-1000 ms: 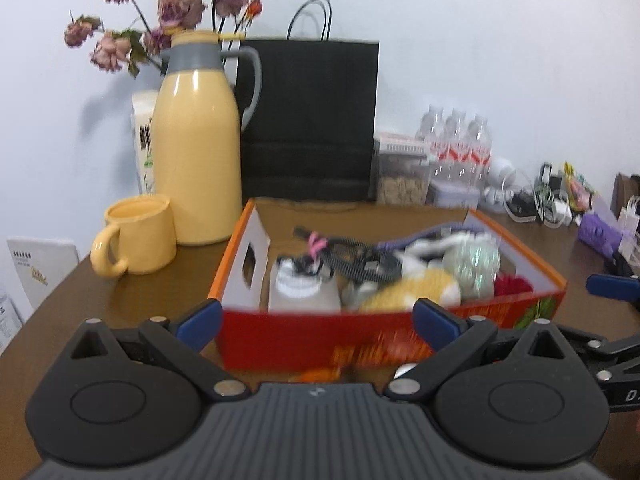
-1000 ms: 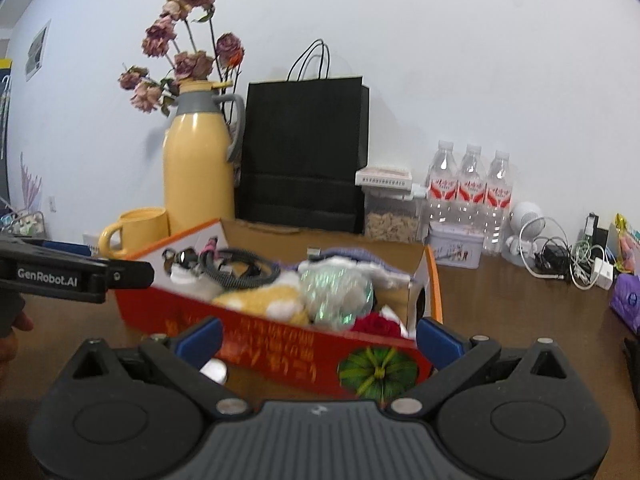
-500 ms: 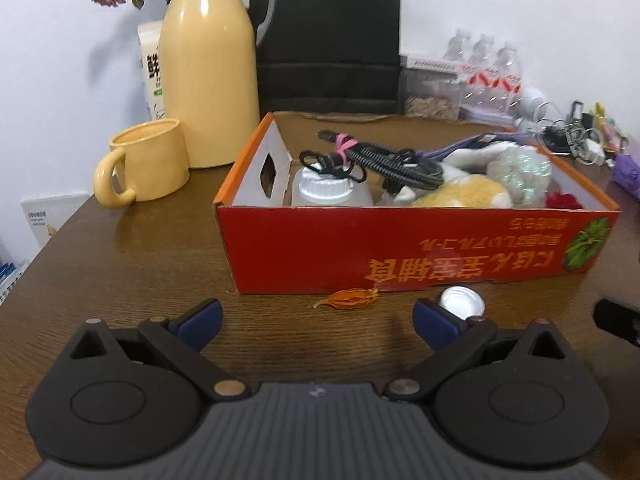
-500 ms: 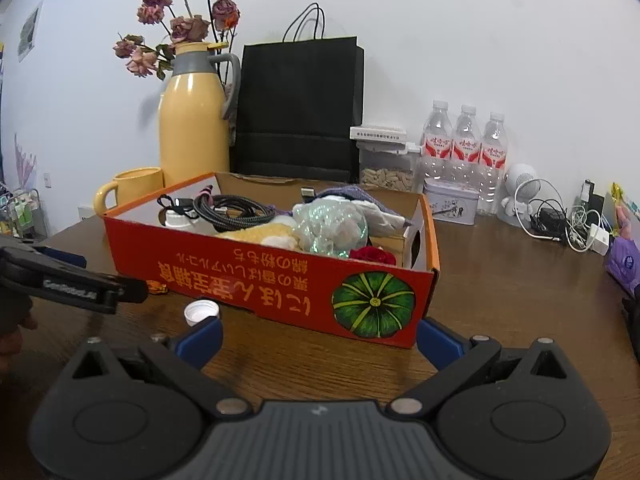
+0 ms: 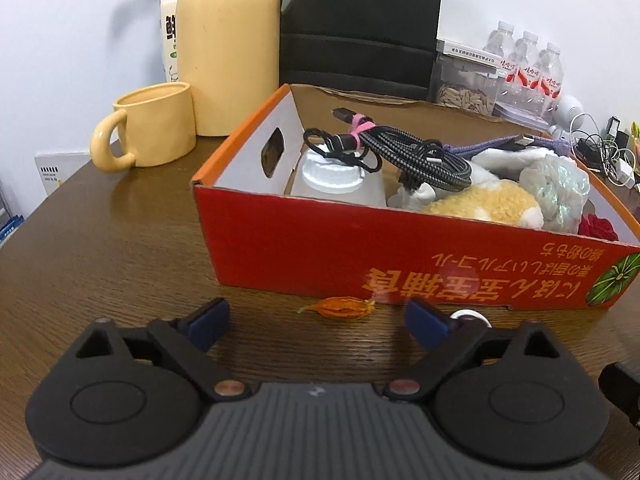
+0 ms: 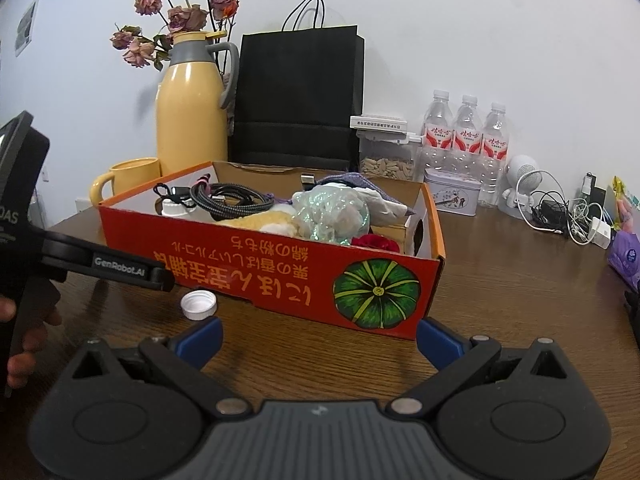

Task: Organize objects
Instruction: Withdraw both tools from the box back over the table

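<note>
A red cardboard box (image 5: 360, 256) (image 6: 280, 272) sits on the brown table, holding coiled black cables (image 5: 404, 148), a white-capped jar (image 5: 332, 178), a yellow plush (image 5: 480, 202), a bubble-wrap bundle (image 6: 328, 212) and a red flower (image 6: 376, 242). In front of the box lie a dried orange husk (image 5: 340, 307) and a white bottle cap (image 6: 198, 305) (image 5: 470, 316). My left gripper (image 5: 316, 320) is open and empty, low over the table just before the husk. My right gripper (image 6: 318, 340) is open and empty, facing the box's right front corner.
A yellow mug (image 5: 148, 126) and yellow thermos jug (image 5: 228, 40) stand left of the box. A black paper bag (image 6: 298, 100), a seed jar (image 6: 386, 160), water bottles (image 6: 466, 136), a tin (image 6: 452, 196) and tangled chargers (image 6: 560, 208) line the back and right.
Both grippers have dropped lower and come closer to the table in front of the box. The husk and bottle cap now show close before the left gripper.
</note>
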Available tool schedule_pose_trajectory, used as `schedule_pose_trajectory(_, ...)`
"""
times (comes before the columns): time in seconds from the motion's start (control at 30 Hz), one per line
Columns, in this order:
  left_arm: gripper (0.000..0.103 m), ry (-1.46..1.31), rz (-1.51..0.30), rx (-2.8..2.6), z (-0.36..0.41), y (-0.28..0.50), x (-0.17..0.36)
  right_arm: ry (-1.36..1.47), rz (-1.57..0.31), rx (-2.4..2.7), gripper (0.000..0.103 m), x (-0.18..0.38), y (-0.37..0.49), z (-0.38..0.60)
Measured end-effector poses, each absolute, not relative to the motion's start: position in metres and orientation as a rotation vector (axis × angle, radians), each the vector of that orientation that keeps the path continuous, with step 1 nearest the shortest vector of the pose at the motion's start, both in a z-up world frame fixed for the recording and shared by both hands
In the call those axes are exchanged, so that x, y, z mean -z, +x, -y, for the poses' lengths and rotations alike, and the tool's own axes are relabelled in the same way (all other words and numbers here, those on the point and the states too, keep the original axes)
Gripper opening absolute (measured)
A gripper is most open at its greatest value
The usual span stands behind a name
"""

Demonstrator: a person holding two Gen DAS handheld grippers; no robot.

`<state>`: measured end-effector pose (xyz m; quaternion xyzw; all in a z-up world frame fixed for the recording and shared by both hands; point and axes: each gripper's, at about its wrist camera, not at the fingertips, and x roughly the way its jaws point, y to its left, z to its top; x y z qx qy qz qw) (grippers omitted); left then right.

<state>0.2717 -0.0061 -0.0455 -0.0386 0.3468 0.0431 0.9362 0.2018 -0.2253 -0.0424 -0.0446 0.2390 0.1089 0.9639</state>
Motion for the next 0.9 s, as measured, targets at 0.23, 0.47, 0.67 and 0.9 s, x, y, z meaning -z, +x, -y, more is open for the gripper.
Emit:
schedule_pose_trajectory(0.23, 0.048, -0.103, -0.681, -0.089, 0.008, 0.268, 0.042, -0.093, -0.485, -0.22, 0.103, 0.043, 0.202, 0.224)
schedule_pose_trajectory(0.47, 0.041, -0.1, -0.672, -0.071, 0.008, 0.263, 0.042, -0.096, -0.487, -0.218, 0.103, 0.043, 0.203, 0.224)
schedule_pose_trajectory(0.67, 0.041, -0.088, -0.645, -0.059, 0.007, 0.255, 0.039, -0.096, -0.485, -0.218, 0.103, 0.044, 0.203, 0.224)
schedule_pose_trajectory(0.9, 0.041, -0.058, -0.588, -0.024, 0.009, 0.236, 0.032, -0.092, -0.485, -0.232, 0.103, 0.043, 0.203, 0.224)
